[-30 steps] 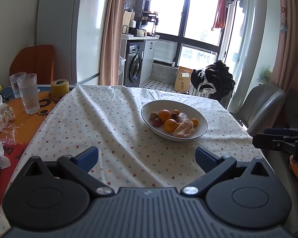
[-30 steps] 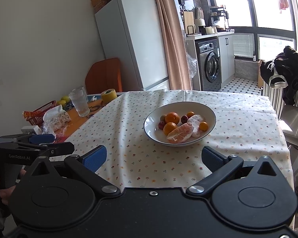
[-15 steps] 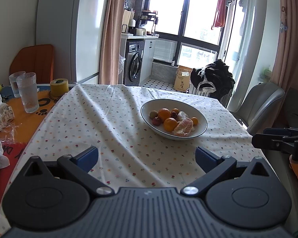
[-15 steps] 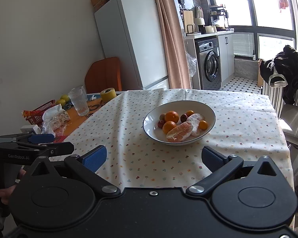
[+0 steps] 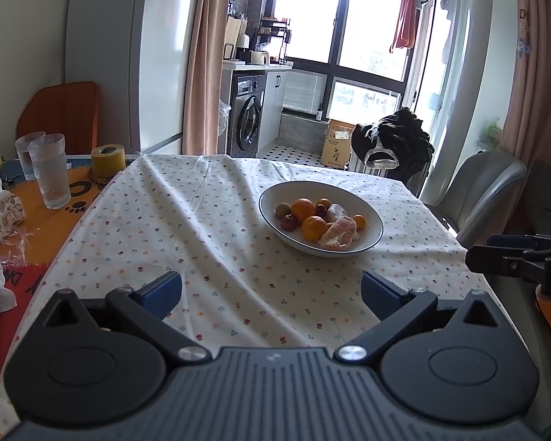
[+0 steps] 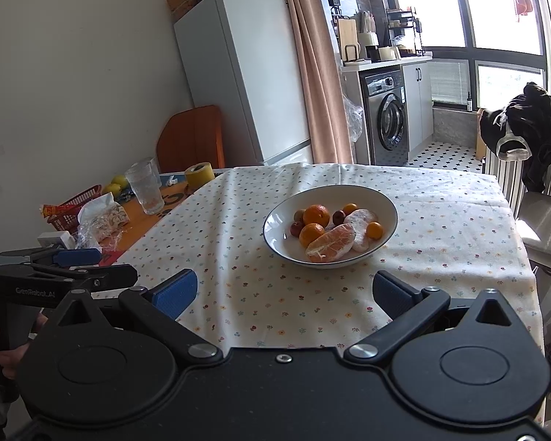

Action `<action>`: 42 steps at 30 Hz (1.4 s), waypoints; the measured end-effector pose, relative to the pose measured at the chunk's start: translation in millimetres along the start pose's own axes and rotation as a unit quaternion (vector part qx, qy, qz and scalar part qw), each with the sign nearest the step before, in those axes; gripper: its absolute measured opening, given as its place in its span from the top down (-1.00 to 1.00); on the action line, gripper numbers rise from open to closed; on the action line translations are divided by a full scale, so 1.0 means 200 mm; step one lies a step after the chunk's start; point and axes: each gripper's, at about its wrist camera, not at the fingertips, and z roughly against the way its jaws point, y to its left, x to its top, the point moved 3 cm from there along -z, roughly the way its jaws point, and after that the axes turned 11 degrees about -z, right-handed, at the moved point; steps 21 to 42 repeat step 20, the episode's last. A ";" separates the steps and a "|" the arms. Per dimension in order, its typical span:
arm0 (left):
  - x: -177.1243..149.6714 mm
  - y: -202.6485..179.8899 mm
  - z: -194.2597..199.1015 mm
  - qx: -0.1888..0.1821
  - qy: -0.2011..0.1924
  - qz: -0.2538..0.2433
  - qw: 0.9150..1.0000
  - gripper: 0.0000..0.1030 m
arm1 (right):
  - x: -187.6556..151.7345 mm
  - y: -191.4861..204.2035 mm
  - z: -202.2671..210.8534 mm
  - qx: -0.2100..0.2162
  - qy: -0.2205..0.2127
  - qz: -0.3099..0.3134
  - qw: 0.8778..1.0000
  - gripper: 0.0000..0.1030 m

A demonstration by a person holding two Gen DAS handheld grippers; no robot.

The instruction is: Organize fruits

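While both grippers hang back over the near edge of the table, very little is shifting: against the views from a second ago, the white bowl (image 5: 321, 217) sits a touch higher in the left camera's view and a touch lower in the right one's, so this is a small change of aim and not a committed reach. The left gripper (image 5: 272, 290) has its jaws spread wide with nothing between the blue pads, and the right gripper (image 6: 286, 292) is just the same, wide and empty, both pointed across the flowered tablecloth (image 5: 187, 220) toward the bowl. All the fruit on the cloth is inside that bowl: two oranges (image 6: 316, 215), a couple of small dark red fruits, a greenish-brown one at the back, a small orange one by the far rim, and two peeled pieces in clear wrap (image 6: 332, 244) lying across the front. Nothing sits loose on the cloth around it. Off on the left side, past the glasses (image 5: 51, 171) and the yellow tape roll (image 5: 108, 160), a few yellow-green fruits (image 6: 115, 183) rest beside a red basket (image 6: 75, 207), well apart from the bowl. My read: a gathered bowl like this fits fruit that has been collected, and equally fruit waiting to be sorted out, and the slight drift settles neither.
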 end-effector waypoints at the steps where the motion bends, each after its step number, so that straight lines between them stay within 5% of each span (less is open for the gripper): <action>1: 0.00 0.00 0.00 0.000 0.000 0.000 1.000 -0.99 | 0.00 0.00 0.00 0.000 0.000 0.000 1.000 -1.00; 42: 0.00 -0.01 -0.01 0.000 0.000 -0.005 1.000 -0.99 | -0.01 -0.01 -0.01 -0.001 0.004 -0.002 1.000 -1.00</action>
